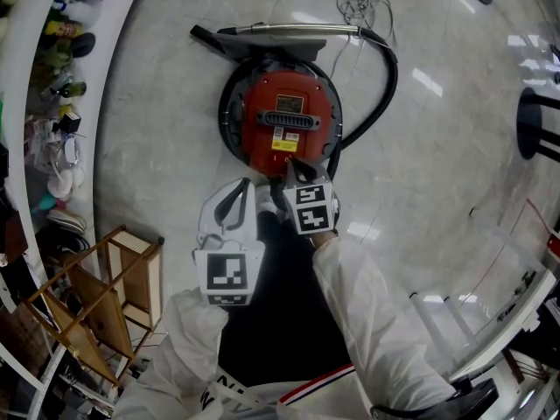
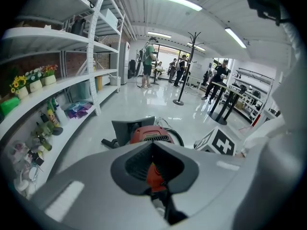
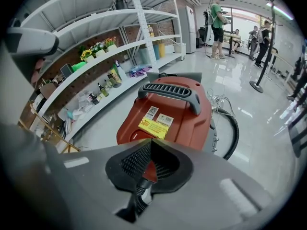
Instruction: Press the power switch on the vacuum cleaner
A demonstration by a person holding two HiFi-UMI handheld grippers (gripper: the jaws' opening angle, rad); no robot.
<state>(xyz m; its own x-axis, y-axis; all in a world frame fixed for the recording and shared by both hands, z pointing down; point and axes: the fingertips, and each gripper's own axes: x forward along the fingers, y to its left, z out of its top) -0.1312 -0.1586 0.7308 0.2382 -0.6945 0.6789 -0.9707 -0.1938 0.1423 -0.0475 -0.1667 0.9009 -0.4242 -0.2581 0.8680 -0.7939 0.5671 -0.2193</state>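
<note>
Wall shelf (image 2: 81,126) holds bottles (image 2: 49,118); closed right gripper (image 1: 292,169) at the vacuum cleaner (image 1: 284,116).

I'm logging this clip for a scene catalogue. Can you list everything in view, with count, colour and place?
vacuum cleaner: one, red with a black handle, on the floor ahead of the person
hose: one, black, curving round the vacuum's right side
wand: one, silver, lying on the floor beyond the vacuum
cord: one tangle, pale, by the wand's far end
shelving: one run, white, along the person's left
wooden rack: one, light brown, by the shelving
coat stand: one, black, far down the room
people: several, far back
left tongs: one, grey, shut, short of the vacuum
right tongs: one, grey, shut, at the vacuum's near edge
sleeves: two, white
</note>
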